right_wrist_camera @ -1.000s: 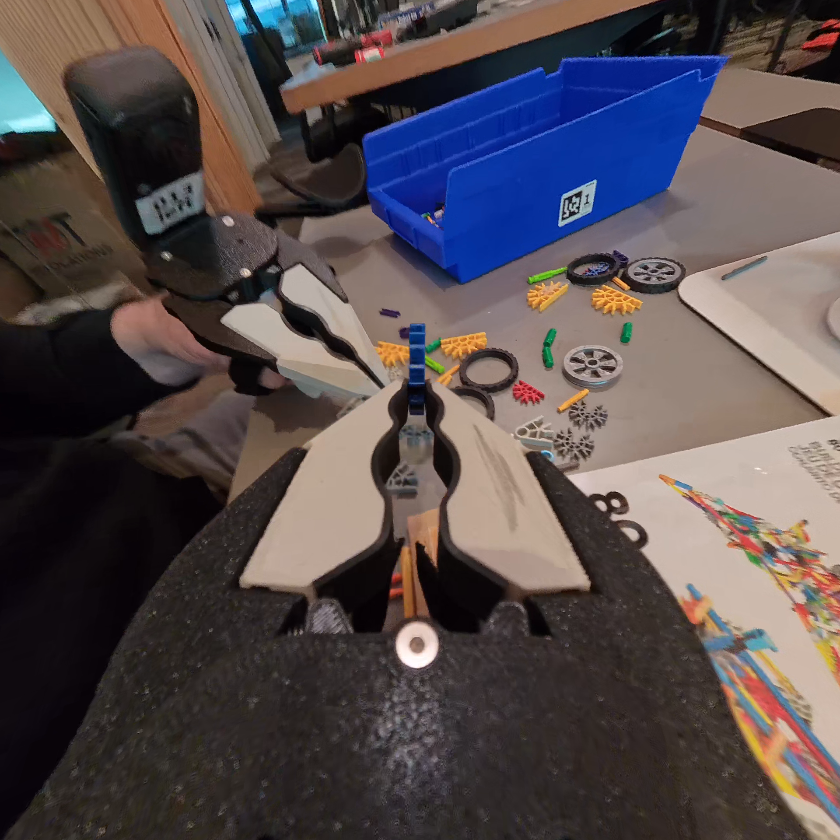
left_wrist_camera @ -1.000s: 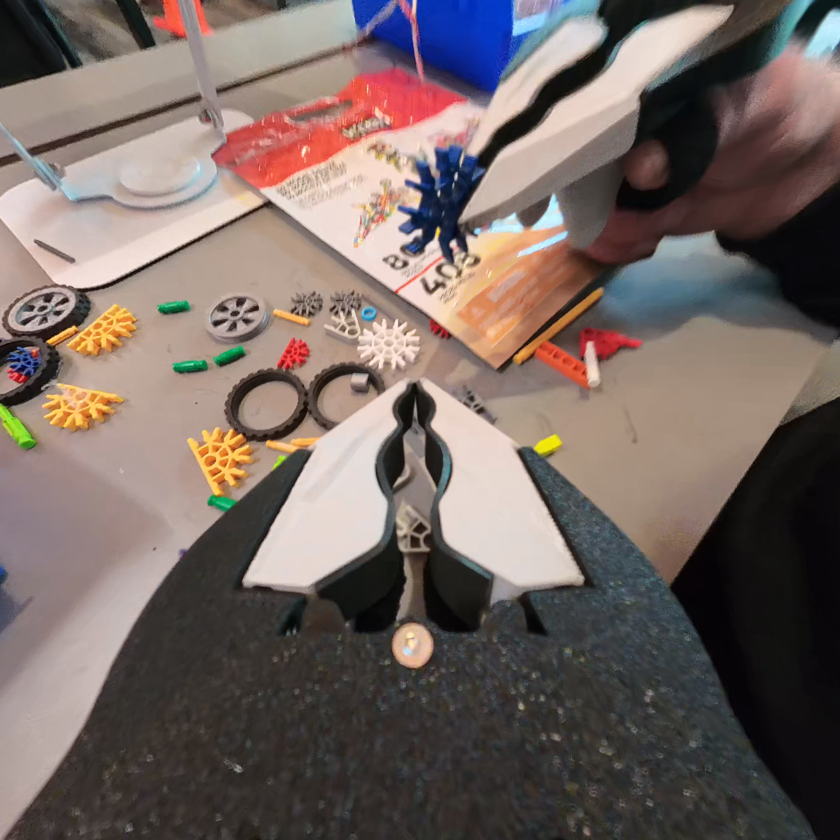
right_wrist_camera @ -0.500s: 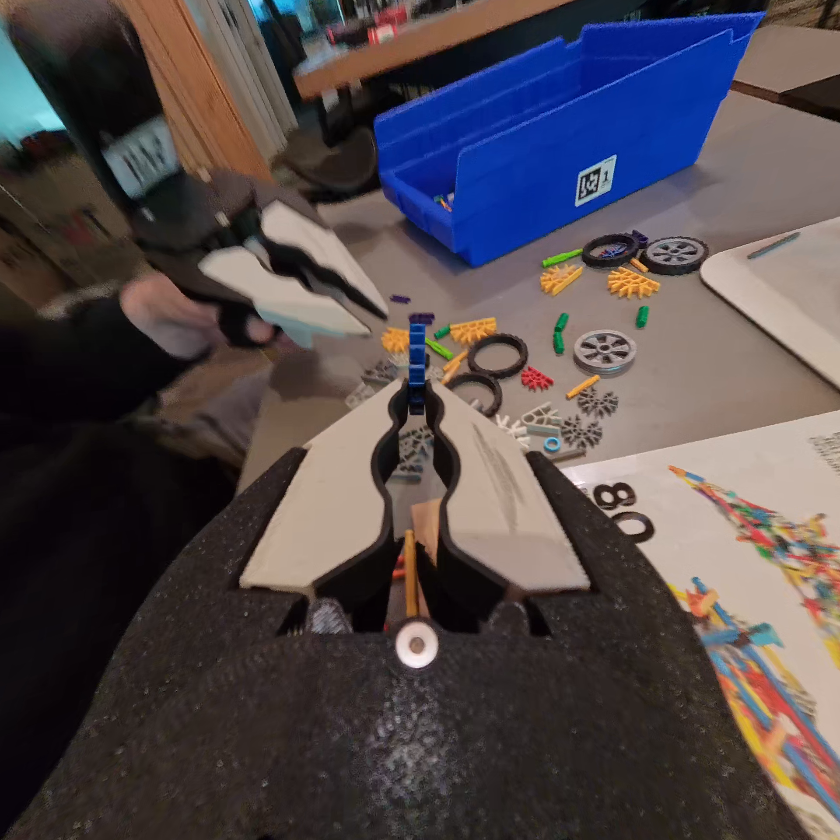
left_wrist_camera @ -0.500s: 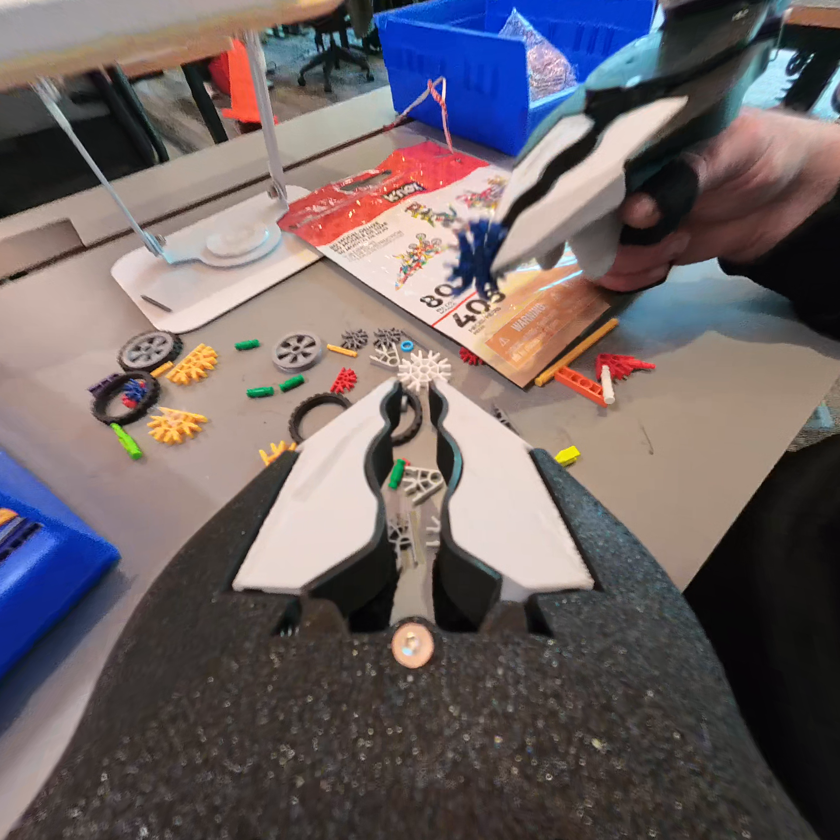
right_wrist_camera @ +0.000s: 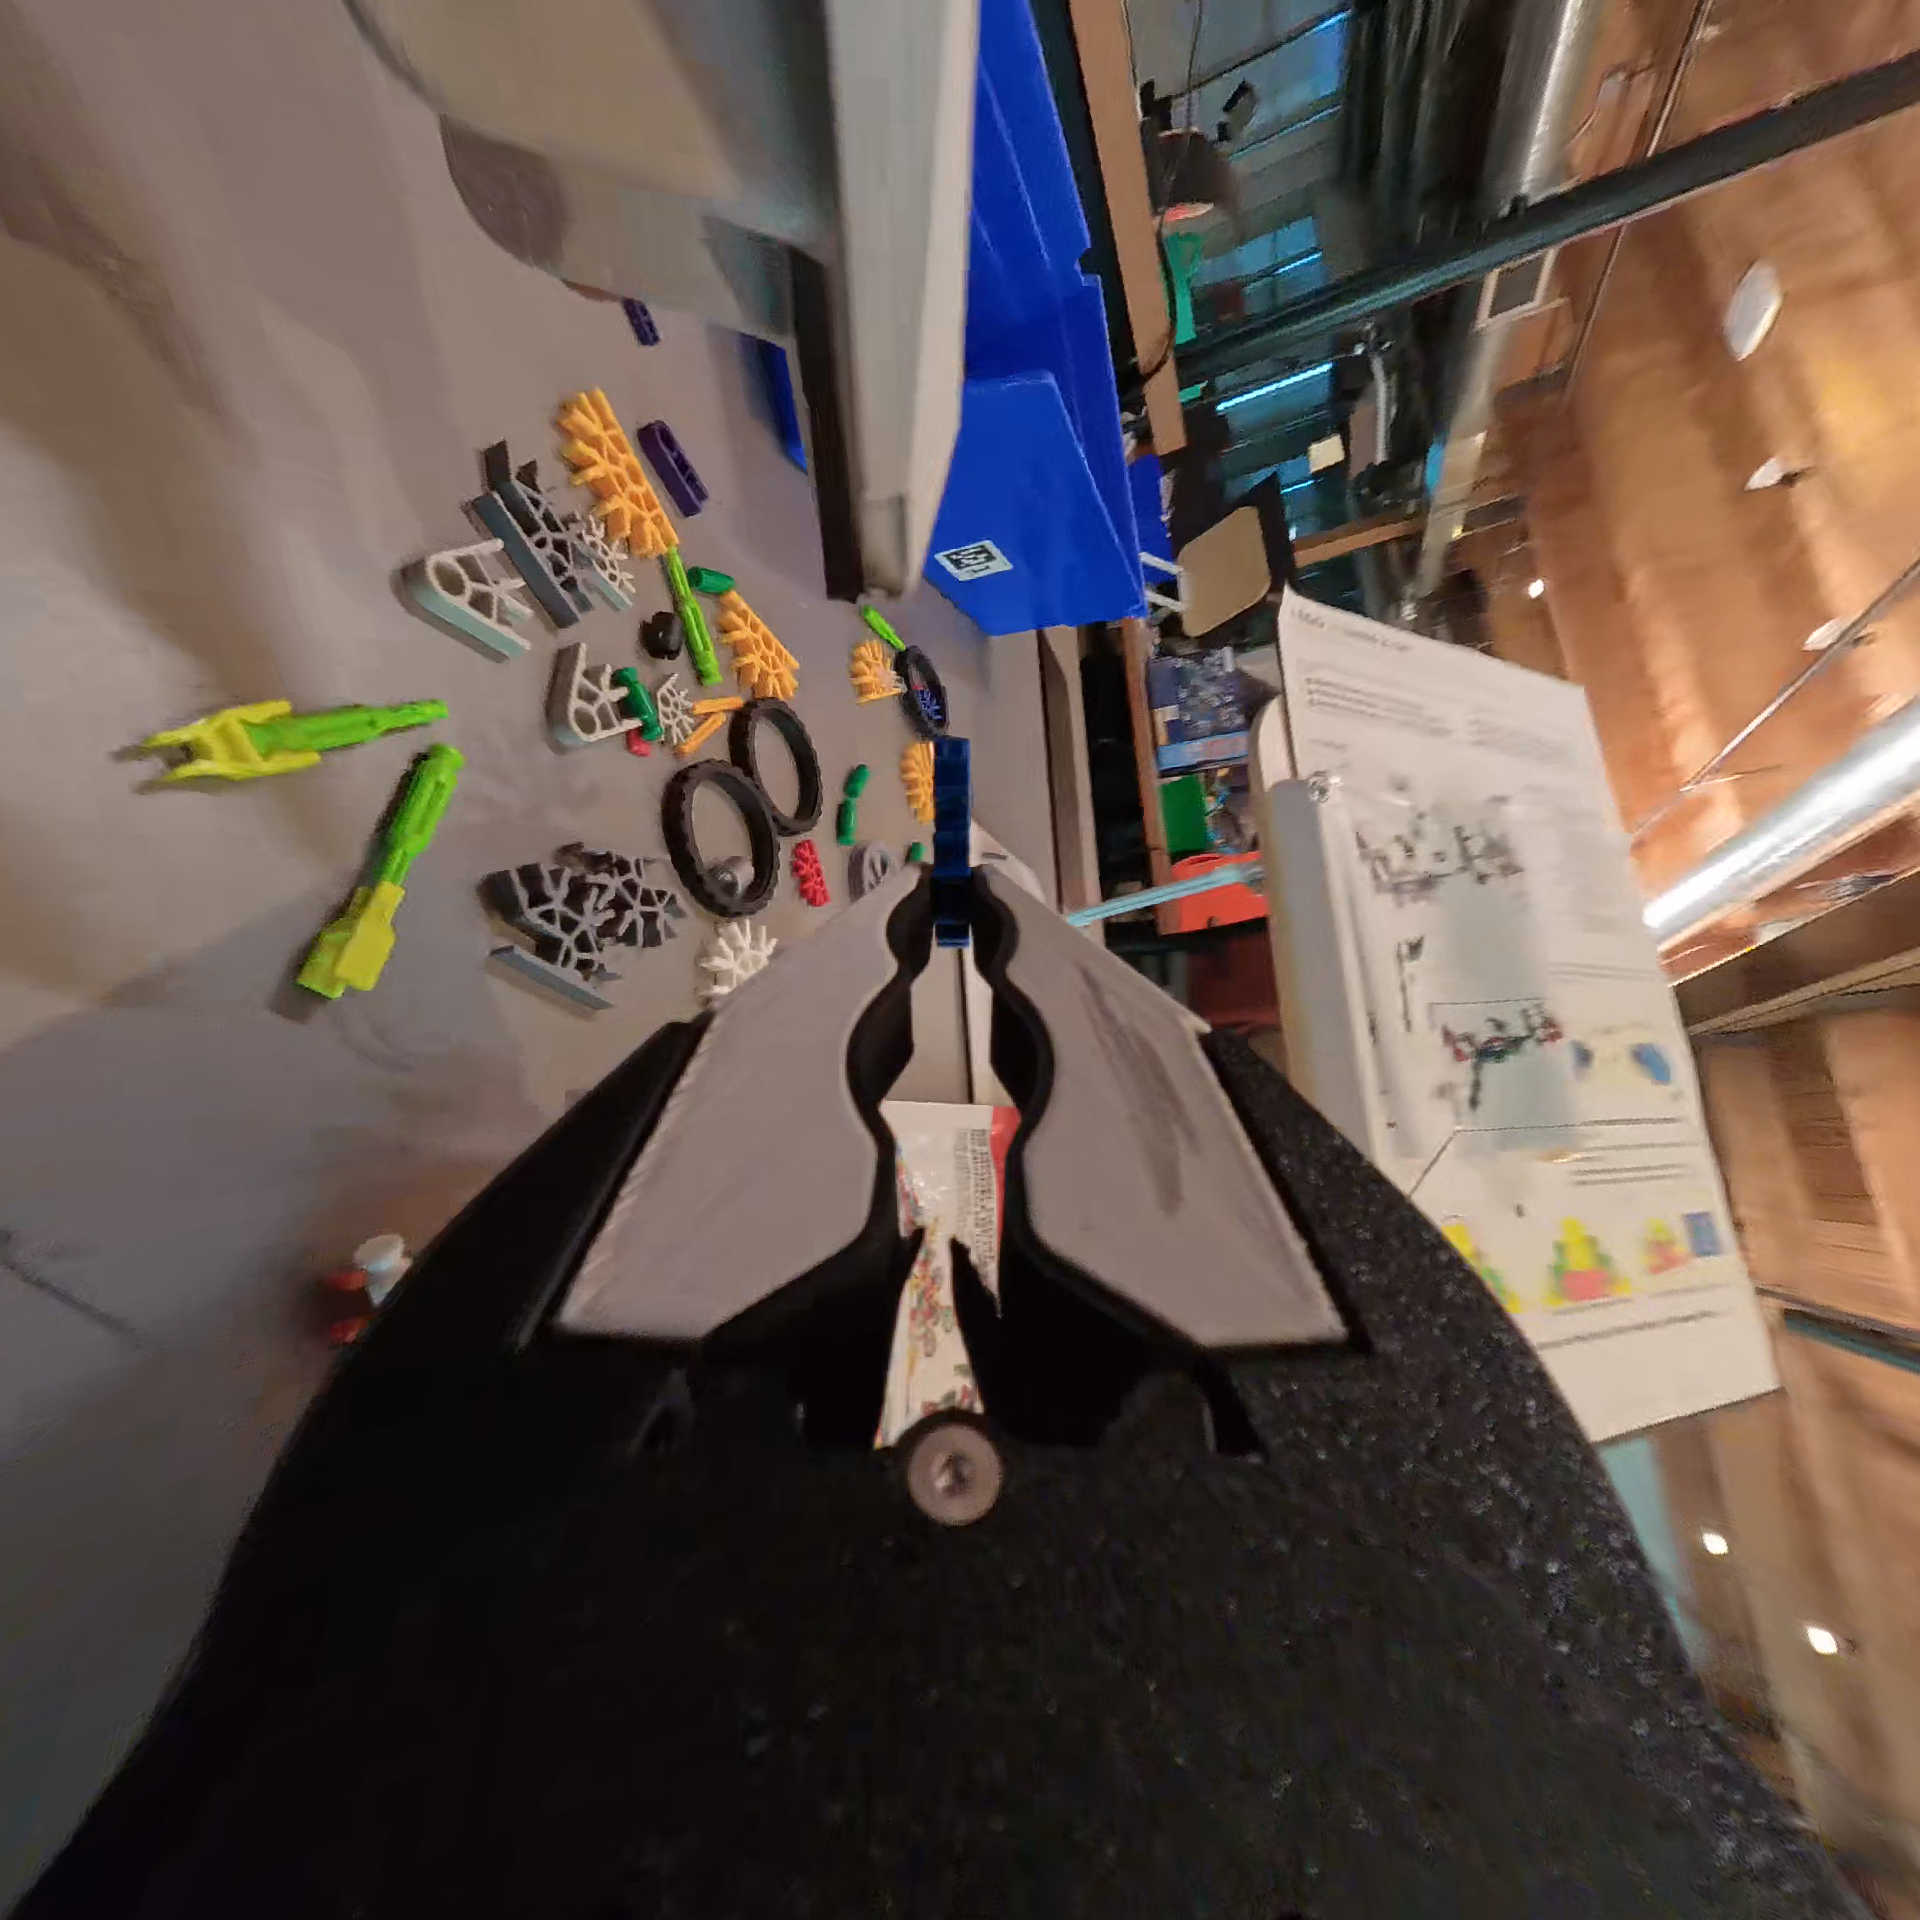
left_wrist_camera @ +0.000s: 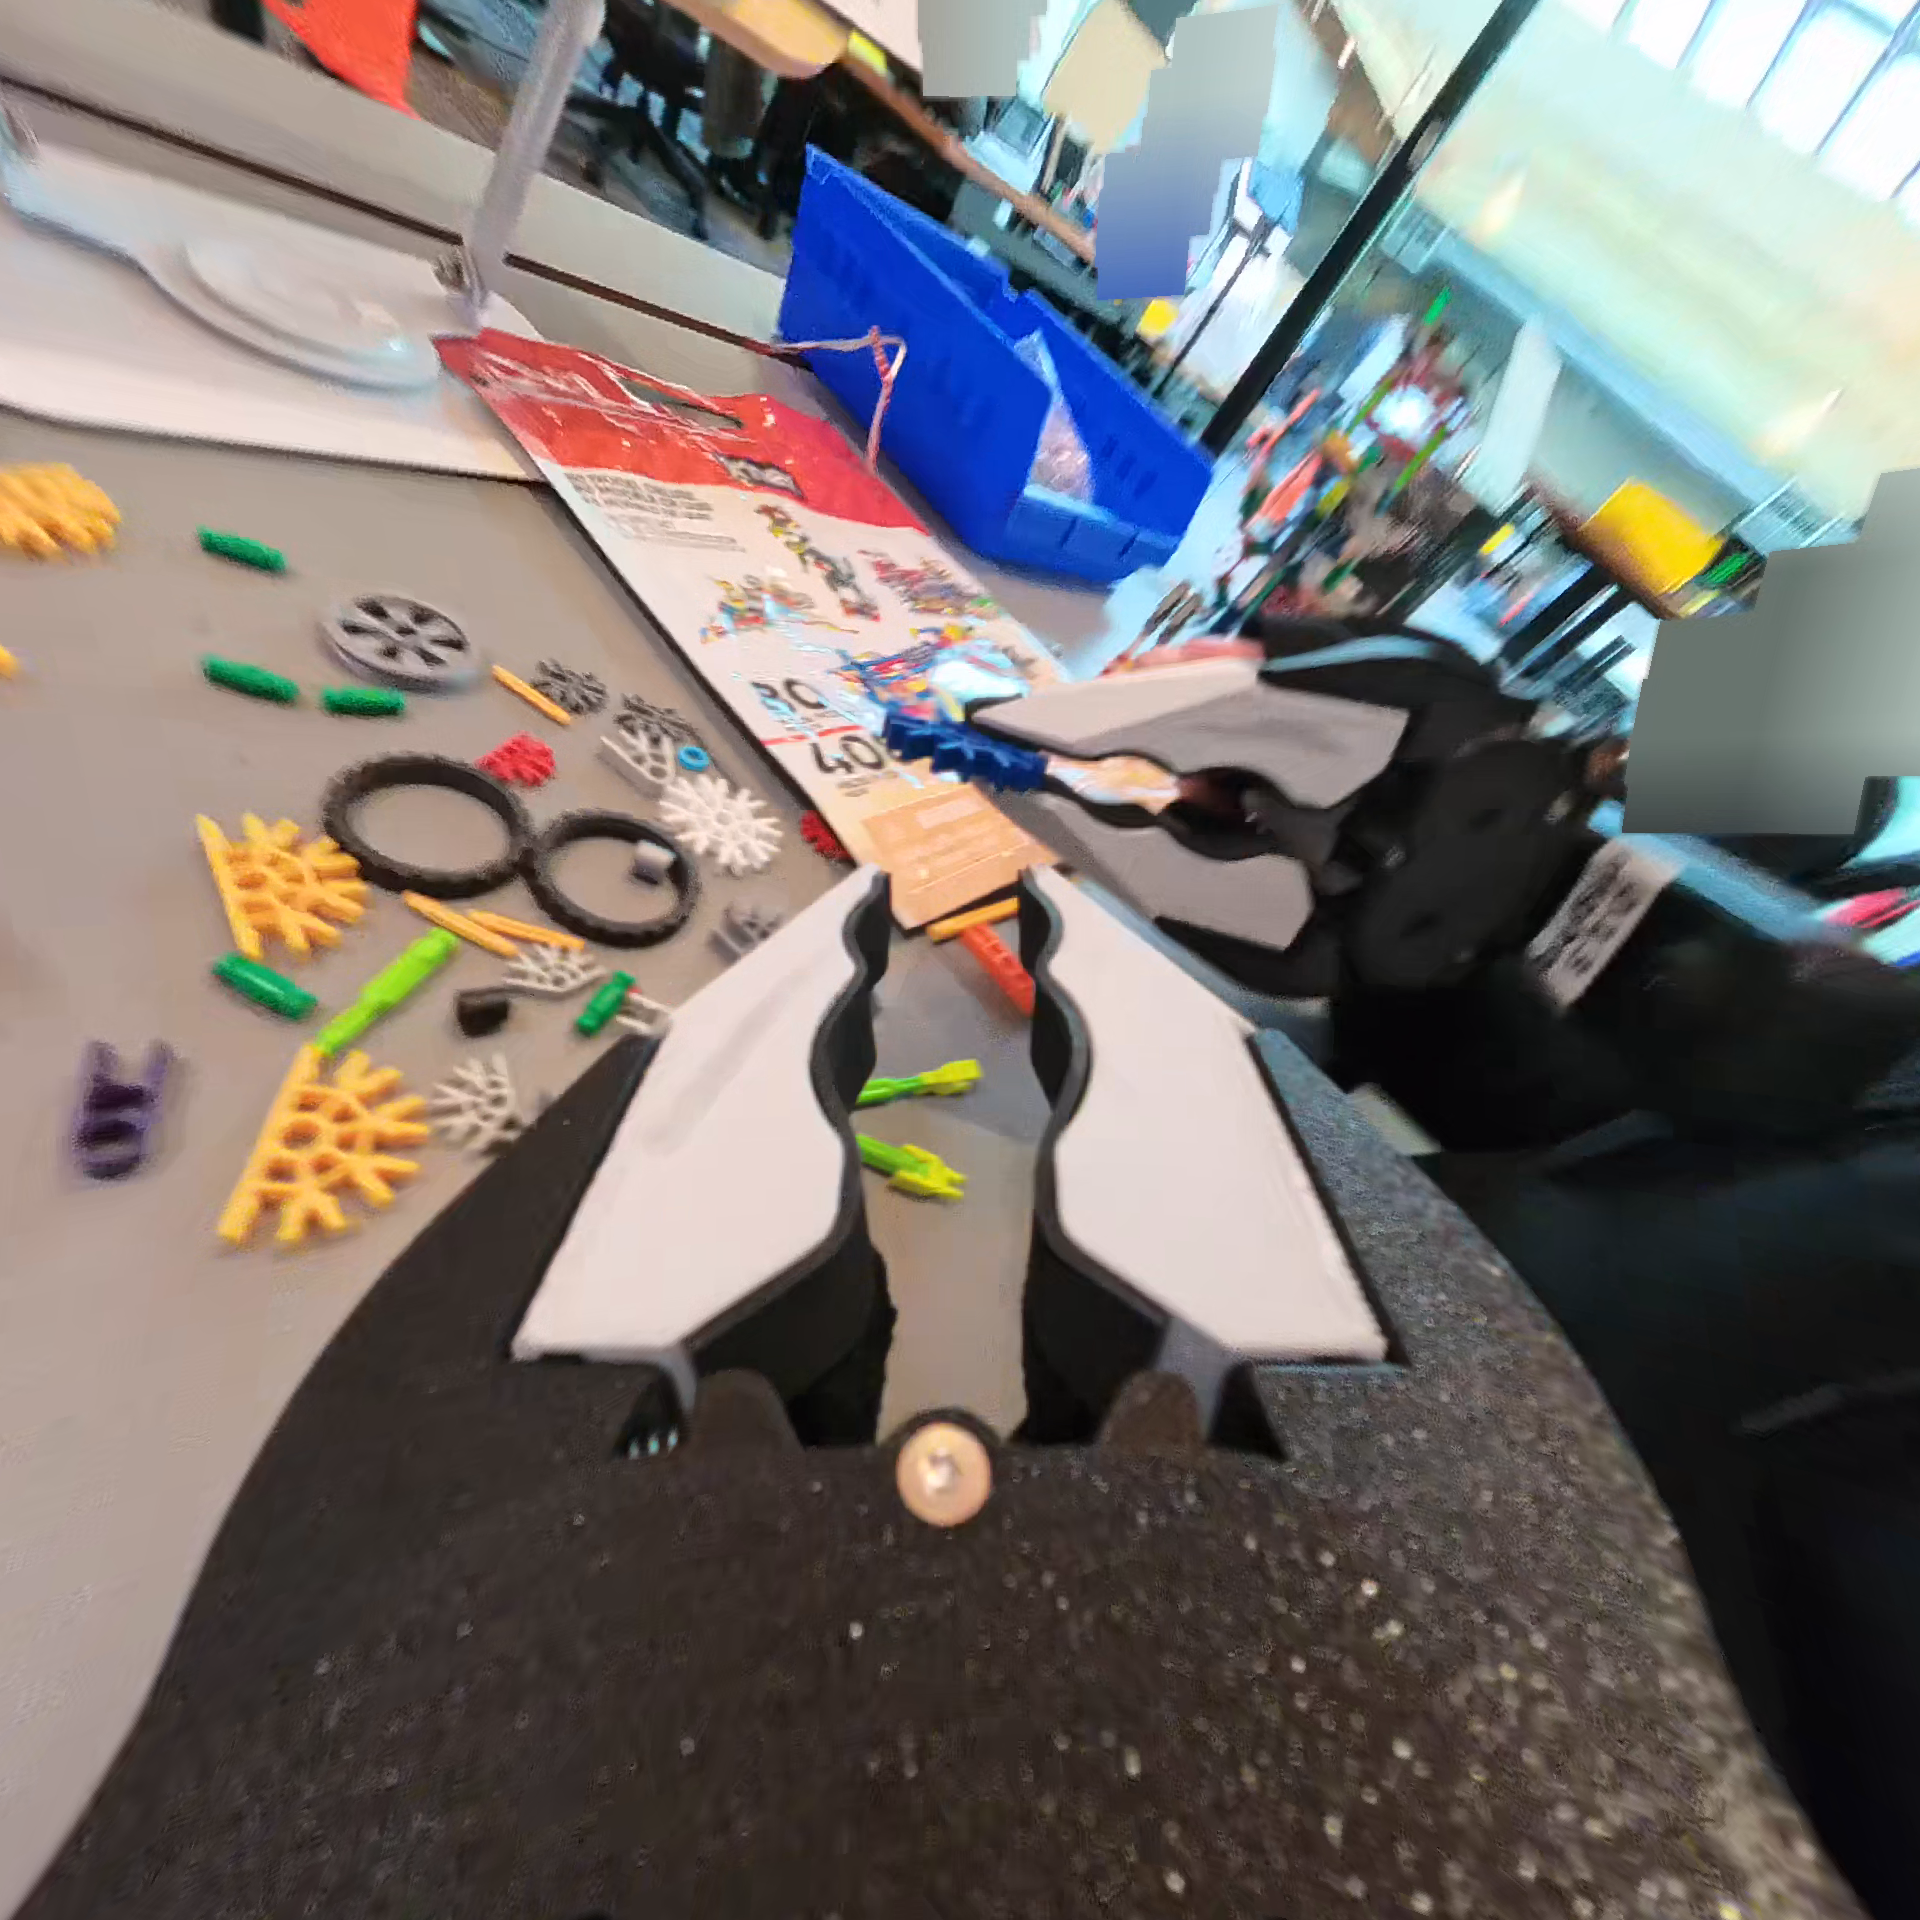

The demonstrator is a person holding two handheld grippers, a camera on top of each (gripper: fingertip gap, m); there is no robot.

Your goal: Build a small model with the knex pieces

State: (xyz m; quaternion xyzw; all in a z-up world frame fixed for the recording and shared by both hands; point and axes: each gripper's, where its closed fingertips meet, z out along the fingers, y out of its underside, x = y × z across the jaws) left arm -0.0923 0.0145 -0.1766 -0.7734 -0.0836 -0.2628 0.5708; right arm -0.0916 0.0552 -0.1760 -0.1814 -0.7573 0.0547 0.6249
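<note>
My left gripper (left_wrist_camera: 951, 902) is open and empty, low over the grey table (left_wrist_camera: 125, 1351). Two lime-green rods with yellow tips (left_wrist_camera: 920, 1086) lie on the table between its fingers, and an orange piece (left_wrist_camera: 997, 961) lies just past its tips. My right gripper (right_wrist_camera: 951, 896) is shut on a dark blue snowflake connector (right_wrist_camera: 951, 810), held edge-on and sticking out past the tips. In the left wrist view the right gripper (left_wrist_camera: 997, 750) comes in from the right, above the printed card, with the blue connector (left_wrist_camera: 956, 753) in it. The right wrist view is rolled sideways.
A red and white printed card (left_wrist_camera: 748, 520), a blue bin (left_wrist_camera: 987, 416) and a white stand base (left_wrist_camera: 260, 312) lie behind. Black tyres (left_wrist_camera: 421, 821), yellow connectors (left_wrist_camera: 281, 883), a grey wheel (left_wrist_camera: 395, 639) and small rods are scattered to the left. A poster board (right_wrist_camera: 1455, 935) stands beyond. Some 5 cm of space lies between my two pairs of fingers. My right gripper's tips are some 15 cm from the grey wheel (left_wrist_camera: 395, 639).
My left gripper's jaws have opened wider and it has dropped and swung right. My right gripper has rolled onto its side and lowered, still holding the blue connector.
</note>
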